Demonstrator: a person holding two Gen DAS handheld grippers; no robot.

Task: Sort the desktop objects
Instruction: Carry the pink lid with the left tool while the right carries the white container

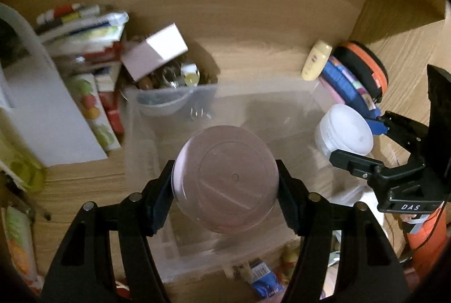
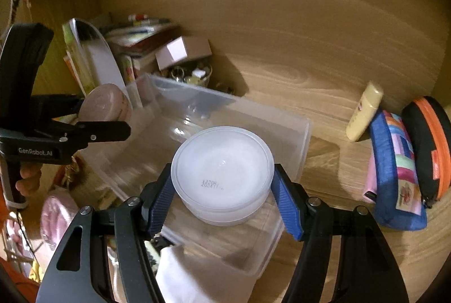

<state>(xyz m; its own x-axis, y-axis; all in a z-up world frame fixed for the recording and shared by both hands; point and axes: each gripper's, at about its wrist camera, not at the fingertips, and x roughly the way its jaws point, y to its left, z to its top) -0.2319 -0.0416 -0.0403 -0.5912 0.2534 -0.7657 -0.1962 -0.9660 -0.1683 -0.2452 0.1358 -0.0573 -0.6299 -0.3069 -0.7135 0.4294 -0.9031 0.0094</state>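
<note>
My left gripper (image 1: pixel 225 181) is shut on a round pink jar (image 1: pixel 225 179) and holds it above the clear plastic bin (image 1: pixel 282 88). In the right wrist view the left gripper (image 2: pixel 104 117) with the pink jar (image 2: pixel 104 103) is at the left, over the bin's left end. My right gripper (image 2: pixel 222 181) is shut on a round white jar (image 2: pixel 222 170) and holds it over the clear bin (image 2: pixel 298 134). In the left wrist view the right gripper (image 1: pixel 358 139) with the white jar (image 1: pixel 344 131) is at the bin's right side.
A stack of books (image 1: pixel 84 29), a pink box (image 1: pixel 155 49) and a bowl of small items (image 1: pixel 174 77) stand behind the bin at the left. A yellow tube (image 2: pixel 363 111), a blue pouch (image 2: pixel 394 167) and an orange-black case (image 2: pixel 428 150) lie at the right.
</note>
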